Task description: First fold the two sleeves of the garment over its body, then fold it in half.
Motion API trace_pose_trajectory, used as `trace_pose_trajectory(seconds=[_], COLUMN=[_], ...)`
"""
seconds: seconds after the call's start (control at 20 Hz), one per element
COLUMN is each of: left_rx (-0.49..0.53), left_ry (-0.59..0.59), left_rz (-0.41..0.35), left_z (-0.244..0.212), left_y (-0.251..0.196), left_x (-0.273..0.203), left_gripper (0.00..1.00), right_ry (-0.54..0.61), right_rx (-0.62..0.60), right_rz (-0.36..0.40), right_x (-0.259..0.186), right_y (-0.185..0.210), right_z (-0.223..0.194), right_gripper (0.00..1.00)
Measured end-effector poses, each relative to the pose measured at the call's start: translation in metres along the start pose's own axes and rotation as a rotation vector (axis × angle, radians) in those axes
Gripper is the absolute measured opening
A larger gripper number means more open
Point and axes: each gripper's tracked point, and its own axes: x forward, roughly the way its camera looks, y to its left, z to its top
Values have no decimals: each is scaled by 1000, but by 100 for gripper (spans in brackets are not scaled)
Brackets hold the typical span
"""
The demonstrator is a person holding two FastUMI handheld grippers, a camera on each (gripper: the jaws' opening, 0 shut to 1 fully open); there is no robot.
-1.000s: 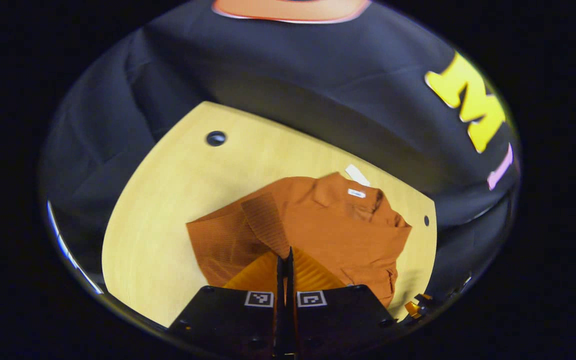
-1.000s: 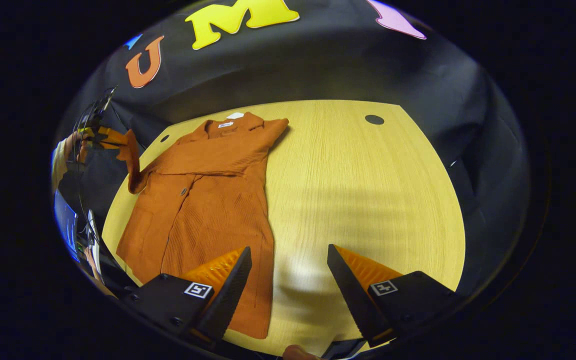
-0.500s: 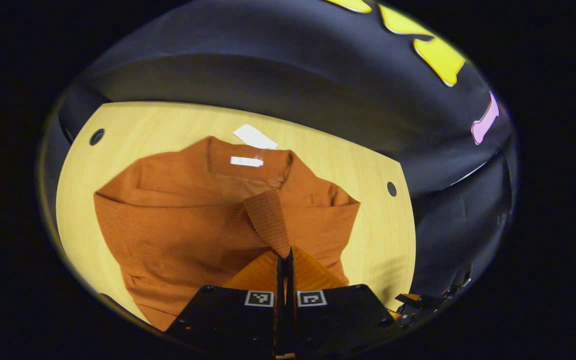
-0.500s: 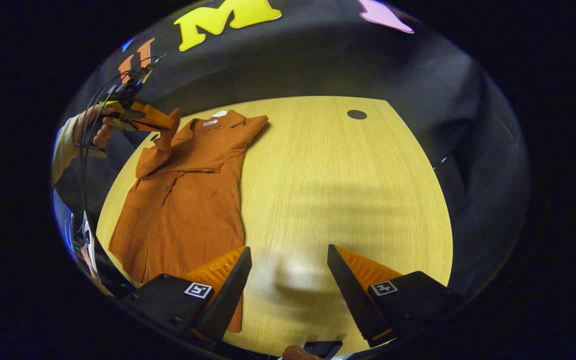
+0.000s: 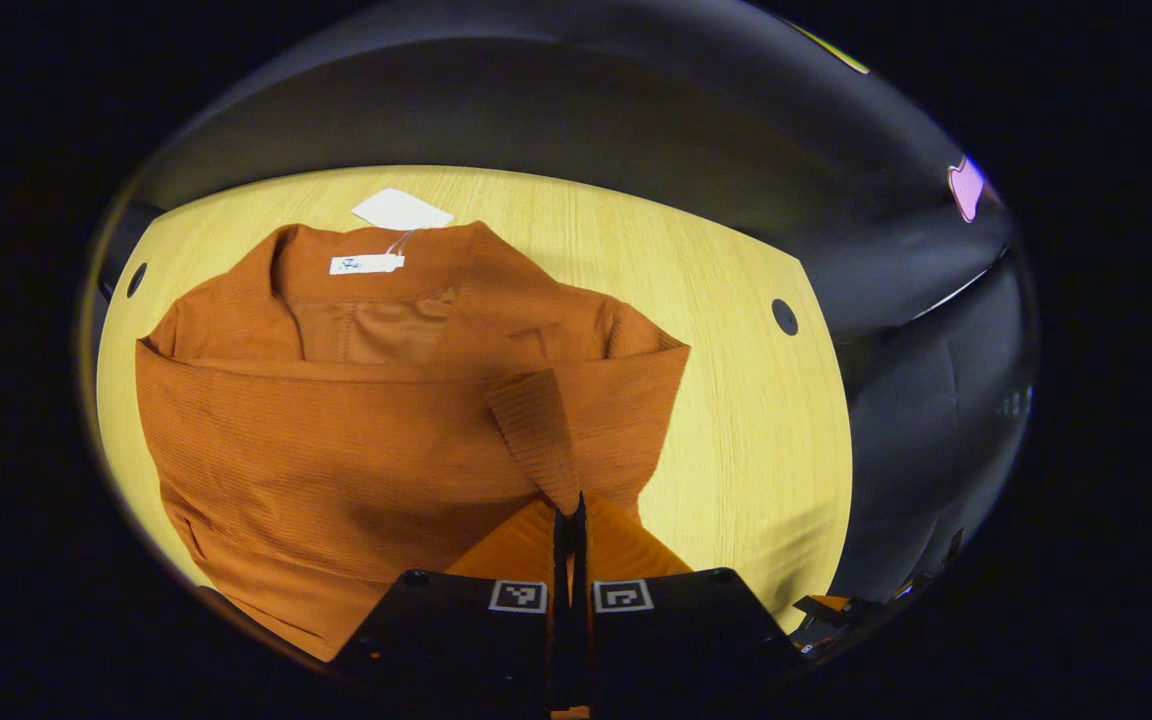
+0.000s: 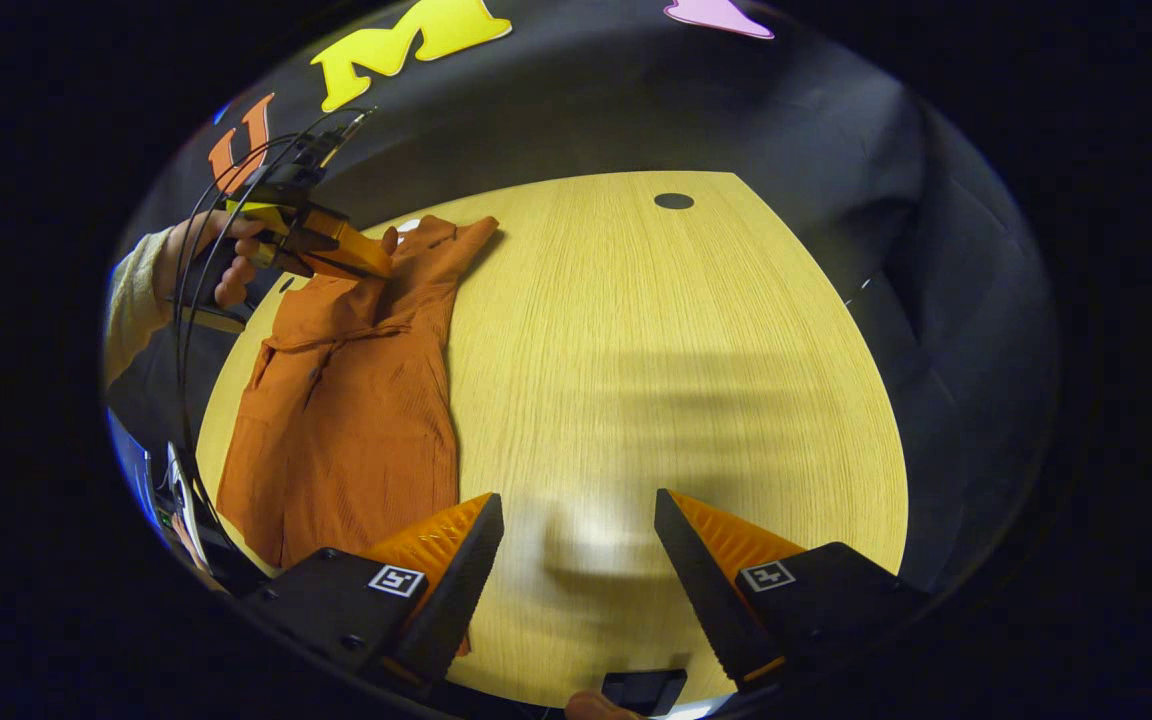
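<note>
An orange ribbed garment (image 5: 336, 440) lies flat on the wooden table (image 5: 736, 420), collar at the far end. One sleeve lies folded across its chest. My left gripper (image 5: 568, 515) is shut on the ribbed cuff (image 5: 536, 425) of the other sleeve and holds it raised over the body. In the right gripper view the garment (image 6: 346, 400) lies at the left, with the left gripper (image 6: 376, 262) above its collar end, held by a hand (image 6: 206, 262). My right gripper (image 6: 576, 505) stands open over bare table (image 6: 656, 330), to the right of the garment's hem.
A white hang tag (image 5: 401, 210) lies beyond the collar. The tabletop has round holes (image 5: 784, 317) (image 6: 673, 200) near its far edge. Black cloth walls surround the table. Cables loop from the left gripper.
My left gripper has carried the sleeve cuff from the table's side to over the garment's upper body. The right gripper stayed open and drifted a little to the right of the garment.
</note>
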Motion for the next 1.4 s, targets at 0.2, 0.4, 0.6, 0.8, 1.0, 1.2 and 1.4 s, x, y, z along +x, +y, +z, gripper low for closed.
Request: trace_pose_trajectory(seconds=[0.2, 0.4, 0.6, 0.8, 1.0, 1.2, 1.4], left_rx=[35, 2, -60, -56, 19, 105, 205], left_ry=[-10, -44, -78, -188, -332, -400, -446], left_rz=[-16, 23, 0, -18, 26, 150, 374], left_z=[-1, 2, 3, 4, -13, -52, -101], left_y=[-19, -11, -6, 7, 52, 121, 214], left_x=[2, 2, -7, -30, -59, -89, -127], left_gripper=[3, 15, 64, 69, 82, 82, 82], right_ry=[0, -1, -8, -13, -26, -10, -35], right_rx=[-7, -16, -36, -48, -52, -78, -136], right_rz=[-3, 0, -3, 12, 44, 70, 92], right_x=[1, 0, -1, -3, -1, 7, 9], right_y=[-3, 0, 4, 20, 45, 75, 102], right_z=[-3, -1, 1, 2, 3, -5, -9], right_gripper=[98, 98, 98, 98, 98, 98, 99])
